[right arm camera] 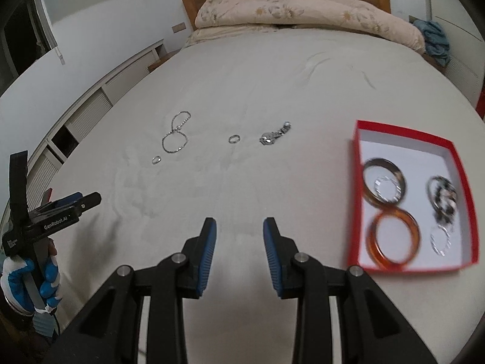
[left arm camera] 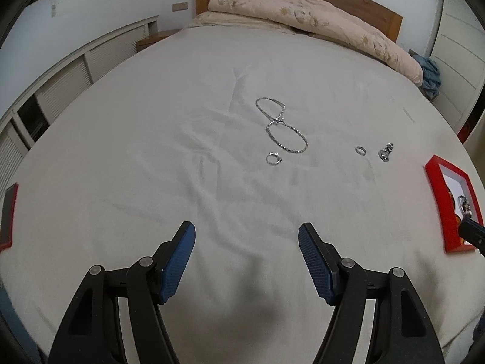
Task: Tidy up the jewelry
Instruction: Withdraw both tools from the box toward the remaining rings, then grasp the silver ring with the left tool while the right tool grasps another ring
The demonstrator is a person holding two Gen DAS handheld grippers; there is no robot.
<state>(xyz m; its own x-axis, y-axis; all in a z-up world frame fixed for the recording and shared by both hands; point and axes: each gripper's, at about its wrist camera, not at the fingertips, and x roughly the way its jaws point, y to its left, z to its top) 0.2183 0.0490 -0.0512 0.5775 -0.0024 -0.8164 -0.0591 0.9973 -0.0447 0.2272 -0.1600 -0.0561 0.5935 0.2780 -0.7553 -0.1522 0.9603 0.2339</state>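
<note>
Both tongs hang empty over the bed, with jewelry loose on the sheet and more in a red box.

The left tongs [left arm camera: 247, 239] stand wide apart with nothing between them; the right tongs [right arm camera: 239, 232] are set narrower, also empty. Ahead on the bed [left arm camera: 151, 151] lie a chain necklace [left arm camera: 280, 124], a ring [left arm camera: 273, 159] just before it, a second ring [left arm camera: 360, 150] and a small silver piece [left arm camera: 385, 152] to the right. The red box [right arm camera: 403, 132] sits right of the right tongs, holding a dark bangle [right arm camera: 384, 185], an orange bangle [right arm camera: 394, 236] and smaller blurred silver pieces.
</note>
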